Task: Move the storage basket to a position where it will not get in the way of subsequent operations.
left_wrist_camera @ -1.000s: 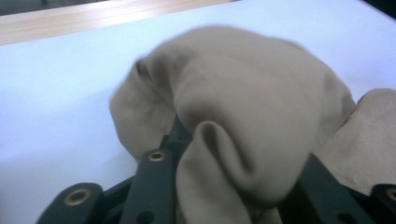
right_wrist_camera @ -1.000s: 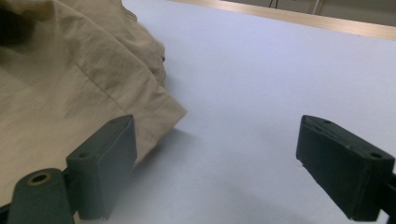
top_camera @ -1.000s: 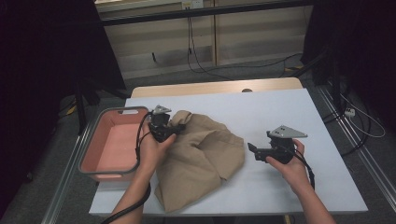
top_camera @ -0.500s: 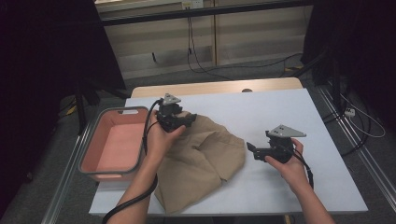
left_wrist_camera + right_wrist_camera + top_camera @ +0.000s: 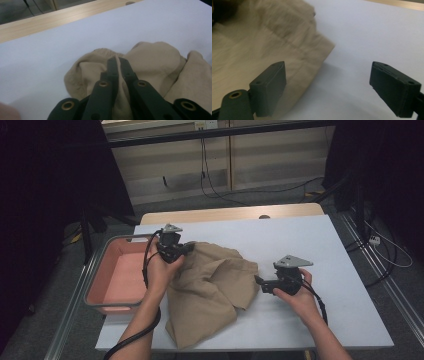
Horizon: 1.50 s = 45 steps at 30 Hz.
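Tan cloth (image 5: 212, 292) crumpled across the middle of the white table (image 5: 320, 240), near edge hanging toward the front, far corner bunched up at the left. Beside the table's left edge, a pink tub (image 5: 117, 277), touching neither cloth nor grippers. At the cloth's far left corner, left gripper (image 5: 186, 249), jaws just closed and now pinched tight on a fold of the fabric; in the left gripper view the cloth (image 5: 150, 62) wedged between the two black jaws of that gripper (image 5: 119, 65), a ribbed hem visible just beyond the tips. To the right of the cloth, right gripper (image 5: 259, 281) held low over the table, pointing toward the cloth's right edge, jaws spread wide with nothing between them. In the right gripper view, cloth edge (image 5: 274, 45) just behind one jaw, bare table (image 5: 367, 30) between the pads of the gripper (image 5: 329, 85).
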Each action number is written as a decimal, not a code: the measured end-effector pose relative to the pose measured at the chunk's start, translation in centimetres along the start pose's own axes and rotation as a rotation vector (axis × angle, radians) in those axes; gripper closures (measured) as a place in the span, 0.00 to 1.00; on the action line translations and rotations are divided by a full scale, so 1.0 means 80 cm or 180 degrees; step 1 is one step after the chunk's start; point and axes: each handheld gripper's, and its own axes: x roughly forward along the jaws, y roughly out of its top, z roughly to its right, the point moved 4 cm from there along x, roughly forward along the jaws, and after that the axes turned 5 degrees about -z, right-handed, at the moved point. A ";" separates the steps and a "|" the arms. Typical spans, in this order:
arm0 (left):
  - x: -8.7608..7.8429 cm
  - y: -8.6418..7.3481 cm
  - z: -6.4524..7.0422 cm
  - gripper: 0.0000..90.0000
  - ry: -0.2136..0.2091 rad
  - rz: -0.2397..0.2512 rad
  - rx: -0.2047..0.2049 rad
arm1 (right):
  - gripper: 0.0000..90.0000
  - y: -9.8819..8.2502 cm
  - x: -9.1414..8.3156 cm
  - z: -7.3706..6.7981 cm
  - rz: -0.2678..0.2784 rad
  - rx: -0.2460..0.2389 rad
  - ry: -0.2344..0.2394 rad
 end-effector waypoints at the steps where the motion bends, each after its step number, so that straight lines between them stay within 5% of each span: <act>1: -0.005 -0.005 -0.008 0.99 0.0047 0.0012 -0.0041 | 0.15 0.001 0.007 -0.010 -0.0044 -0.0068 0.0045; 8: -0.005 -0.025 -0.014 0.99 0.0088 -0.0065 -0.0097 | 0.26 0.003 0.020 -0.038 -0.0147 -0.0198 0.0260; 9: -0.004 -0.028 -0.013 0.99 0.0085 -0.0077 -0.0080 | 0.43 0.002 0.023 -0.046 -0.0173 -0.0294 0.0348; 12: 0.000 -0.032 -0.011 0.99 0.0076 -0.0149 -0.0029 | 0.67 -0.002 0.028 -0.057 -0.0277 -0.0417 0.0533; 14: 0.003 -0.032 -0.007 0.99 0.0087 -0.0109 -0.0061 | 0.71 -0.004 0.029 -0.059 -0.0319 -0.0427 0.0570; 15: 0.004 -0.033 -0.005 0.99 0.0077 -0.0156 -0.0016 | 0.86 -0.005 0.030 -0.063 -0.0331 -0.0446 0.0665; 20: 0.007 -0.030 -0.004 0.97 0.0091 -0.0051 -0.0057 | 1.00 -0.007 0.030 -0.069 -0.0376 -0.0546 0.0709; 22: 0.007 -0.025 -0.003 0.86 0.0092 0.0029 -0.0075 | 1.00 -0.006 0.028 -0.069 -0.0360 -0.0554 0.0729; 23: 0.007 -0.018 -0.002 0.65 0.0135 0.0066 0.0090 | 0.87 -0.004 0.025 -0.067 -0.0317 -0.0522 0.0708; 24: 0.007 -0.018 -0.002 0.59 0.0135 0.0066 0.0090 | 0.87 -0.004 0.025 -0.067 -0.0317 -0.0522 0.0708; 25: 0.009 -0.008 0.004 0.53 0.0112 0.0122 0.0086 | 0.70 -0.002 0.020 -0.063 -0.0277 -0.0438 0.0672; 26: 0.009 -0.008 0.004 0.47 0.0112 0.0122 0.0086 | 0.70 -0.002 0.020 -0.063 -0.0277 -0.0438 0.0672; 27: 0.013 0.003 0.011 0.41 0.0077 0.0150 0.0111 | 0.55 -0.001 0.017 -0.057 -0.0261 -0.0371 0.0598; 33: 0.047 0.022 0.037 0.29 -0.0034 0.0034 0.0333 | 0.23 -0.004 0.011 -0.043 -0.0270 -0.0260 0.0386; 40: 0.079 0.015 0.059 0.35 -0.0178 -0.0165 0.0493 | 0.16 -0.006 0.002 -0.030 -0.0212 -0.0159 0.0348; 44: 0.088 0.000 0.066 0.65 -0.0293 -0.0353 0.0568 | 0.16 -0.006 -0.002 -0.026 -0.0188 -0.0130 0.0333; 45: 0.088 -0.005 0.069 0.65 -0.0346 -0.0424 0.0593 | 0.16 -0.006 -0.002 -0.025 -0.0184 -0.0119 0.0326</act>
